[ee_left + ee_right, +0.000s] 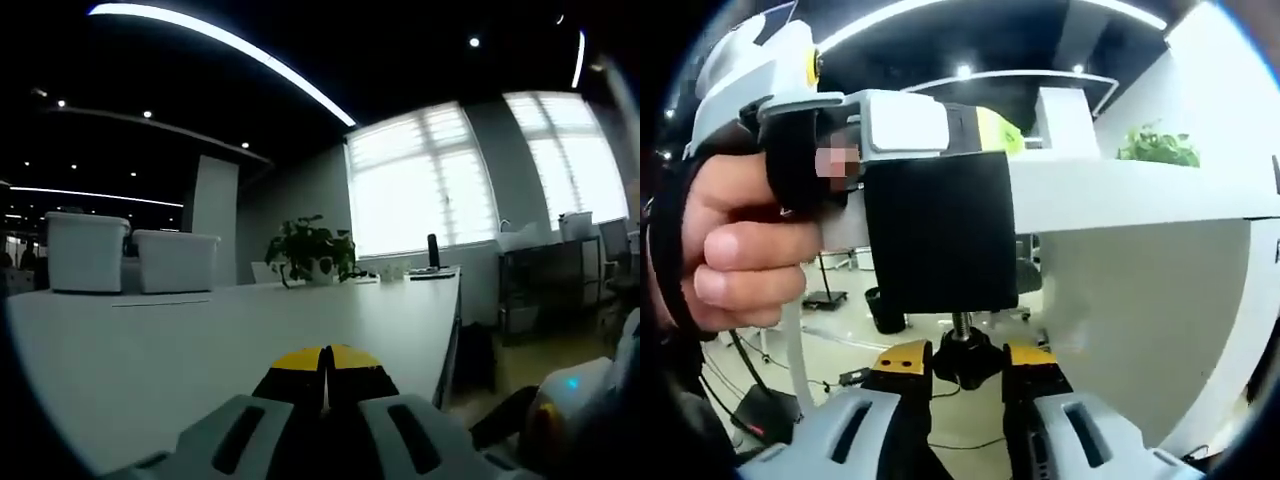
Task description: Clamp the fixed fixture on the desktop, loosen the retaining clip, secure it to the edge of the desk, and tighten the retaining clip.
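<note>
Right gripper view, fixture screw pointing down

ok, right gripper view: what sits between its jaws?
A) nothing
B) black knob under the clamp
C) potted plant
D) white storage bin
B: the right gripper has its yellow-tipped jaws on either side of the black knob below the black clamp at the desk edge.

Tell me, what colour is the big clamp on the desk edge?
Black. The clamp shows best in the right gripper view, hanging over the white desk edge.
</note>
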